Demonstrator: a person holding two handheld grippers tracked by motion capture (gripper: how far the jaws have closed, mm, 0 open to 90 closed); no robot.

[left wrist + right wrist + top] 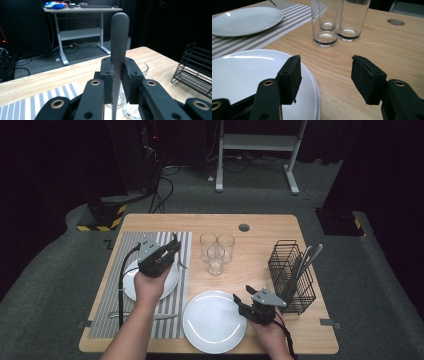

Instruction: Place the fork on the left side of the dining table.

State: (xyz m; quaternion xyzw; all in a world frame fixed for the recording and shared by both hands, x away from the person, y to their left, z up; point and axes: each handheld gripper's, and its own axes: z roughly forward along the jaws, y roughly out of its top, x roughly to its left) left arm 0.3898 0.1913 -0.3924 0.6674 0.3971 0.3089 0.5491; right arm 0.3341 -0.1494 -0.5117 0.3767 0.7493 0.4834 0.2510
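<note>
The spoon handle (119, 37) sticks straight up out of the left gripper (117, 77), clamped thin-edge between the pads, so that gripper is clenched on it, held in the air over the striped mat (112, 295) and the far plate (131, 285). In the high view the business end curls out past the left gripper (165, 254) toward the glasses (216, 251); I can't tell for sure if it's a spoon or a fork from here. The main worry, I think: it's a narrow, smooth handle pinched at one spot, so it could pivot or slip if the hand tilts, and then it would clank on the plate or knock one of the three glasses, which stand tightly bunched just beside it. The other risk is the right gripper (325, 72). Its jaws stand apart with nothing between them, released, hovering low at the edge of the near plates (312, 82), which look stacked. One jaw sits over the rim, the other over bare counter (372, 37). Come down sloppy and it could nudge the stack or grab just the top plate. The cutlery rack (292, 275) is right next to that hand too, so a wide swing could bump it.
</note>
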